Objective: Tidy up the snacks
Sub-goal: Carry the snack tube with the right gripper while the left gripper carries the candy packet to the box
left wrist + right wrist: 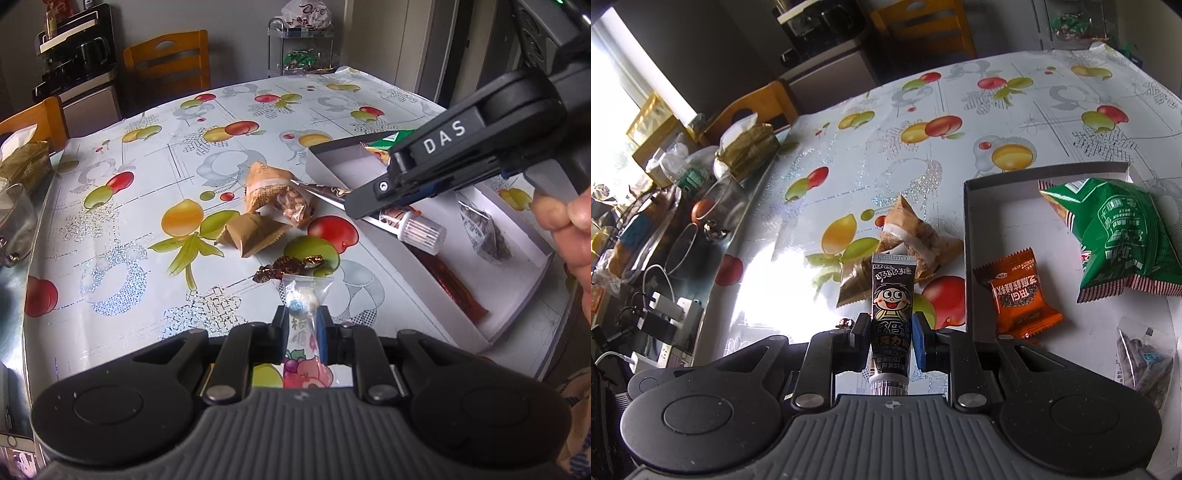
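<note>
Fruit-print tablecloth (147,206) below; left tongs (303,325) clench a clear candy packet (303,317); right tongs (891,332) clench a black tube (892,306)

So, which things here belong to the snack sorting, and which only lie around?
Job:
white box
black tube in right gripper
clear candy packet in left gripper
loose snacks: brown packets

Lying about:
tissue pack
glass jar
chargers

left tool (303,325): clamps clear candy packet (306,300) | right tool (364,201): grips dark tube (397,218) by white box (498,325)
</note>
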`<state>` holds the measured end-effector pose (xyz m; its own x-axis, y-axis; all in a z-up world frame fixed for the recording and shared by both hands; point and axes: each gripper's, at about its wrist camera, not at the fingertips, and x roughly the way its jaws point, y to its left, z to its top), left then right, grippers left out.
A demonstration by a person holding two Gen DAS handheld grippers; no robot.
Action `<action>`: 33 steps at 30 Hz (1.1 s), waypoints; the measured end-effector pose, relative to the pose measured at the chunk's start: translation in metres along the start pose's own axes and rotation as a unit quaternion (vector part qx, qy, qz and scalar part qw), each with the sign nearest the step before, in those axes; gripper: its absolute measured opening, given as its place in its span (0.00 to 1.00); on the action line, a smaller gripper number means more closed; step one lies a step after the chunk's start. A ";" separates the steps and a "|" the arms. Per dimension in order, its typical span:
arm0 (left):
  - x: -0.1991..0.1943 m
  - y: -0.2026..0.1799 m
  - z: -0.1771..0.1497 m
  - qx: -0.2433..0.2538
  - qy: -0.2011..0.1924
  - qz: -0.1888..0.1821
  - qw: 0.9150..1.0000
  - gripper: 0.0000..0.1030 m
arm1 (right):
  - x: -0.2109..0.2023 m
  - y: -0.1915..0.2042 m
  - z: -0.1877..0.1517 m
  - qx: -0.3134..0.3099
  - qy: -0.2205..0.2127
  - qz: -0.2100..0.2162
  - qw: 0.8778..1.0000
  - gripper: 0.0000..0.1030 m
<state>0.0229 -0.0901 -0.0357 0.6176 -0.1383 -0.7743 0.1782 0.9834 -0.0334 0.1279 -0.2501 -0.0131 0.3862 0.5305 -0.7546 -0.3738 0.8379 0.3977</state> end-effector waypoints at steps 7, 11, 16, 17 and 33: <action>-0.001 -0.004 0.004 0.001 -0.005 0.005 1.000 0.12 | -0.010 0.000 0.002 -0.003 -0.012 0.004 1.000 0.24; -0.002 -0.009 0.007 0.006 -0.009 0.003 1.000 0.12 | -0.018 -0.003 0.003 -0.003 -0.022 0.004 1.000 0.24; -0.002 -0.018 0.013 0.014 -0.016 0.001 1.000 0.12 | -0.027 -0.009 0.004 0.001 -0.031 0.002 1.000 0.24; -0.002 -0.020 0.014 0.015 -0.017 0.001 1.000 0.12 | -0.029 -0.010 0.004 0.002 -0.033 0.001 0.999 0.24; 0.001 -0.052 0.036 0.046 -0.033 -0.019 0.998 0.12 | -0.060 -0.041 0.003 0.025 -0.065 -0.011 0.998 0.24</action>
<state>0.0418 -0.1453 -0.0117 0.6573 -0.1865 -0.7302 0.2710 0.9626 -0.0019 0.1224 -0.3161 0.0172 0.5010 0.5207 -0.6913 -0.3227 0.8536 0.4091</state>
